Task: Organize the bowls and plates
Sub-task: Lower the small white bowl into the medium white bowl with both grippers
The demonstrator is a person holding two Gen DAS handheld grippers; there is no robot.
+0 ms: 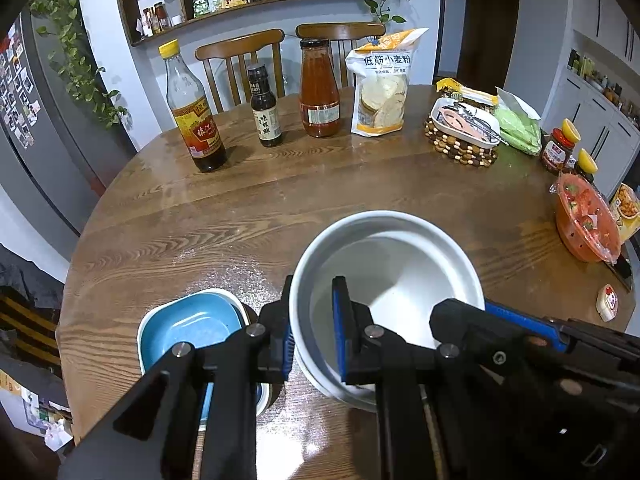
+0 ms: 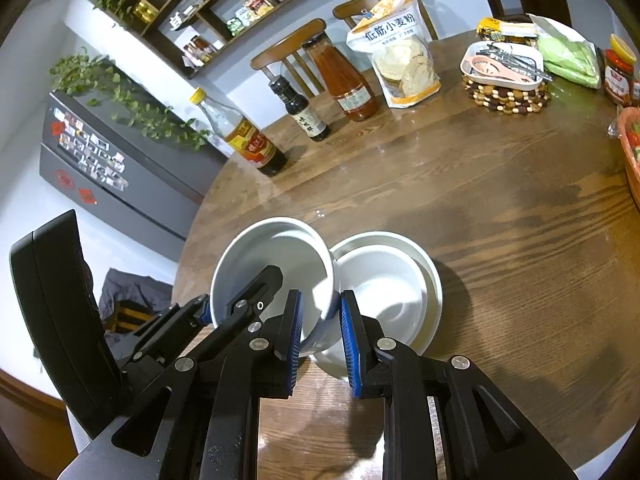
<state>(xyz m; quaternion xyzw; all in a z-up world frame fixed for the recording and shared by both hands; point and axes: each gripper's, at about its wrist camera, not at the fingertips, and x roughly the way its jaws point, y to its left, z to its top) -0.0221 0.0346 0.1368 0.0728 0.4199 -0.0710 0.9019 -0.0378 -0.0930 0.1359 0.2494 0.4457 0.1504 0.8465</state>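
The white bowl (image 1: 394,280), tilted just above the stacked white plates (image 2: 404,292) on the round table (image 1: 360,184), is clamped at opposite rims by the left gripper (image 1: 314,328) and right gripper (image 2: 320,332), with the blue dish (image 1: 192,324) beside it.

sauce bottles (image 1: 319,88), flour bag (image 1: 380,84)

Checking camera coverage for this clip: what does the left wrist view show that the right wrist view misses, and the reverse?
Left wrist only: a blue dish beside the left gripper.
Right wrist only: a second white bowl resting on the table, and a fridge with magnets.
Both: the white bowl both grippers clamp by its rim, the right gripper, and three sauce bottles.
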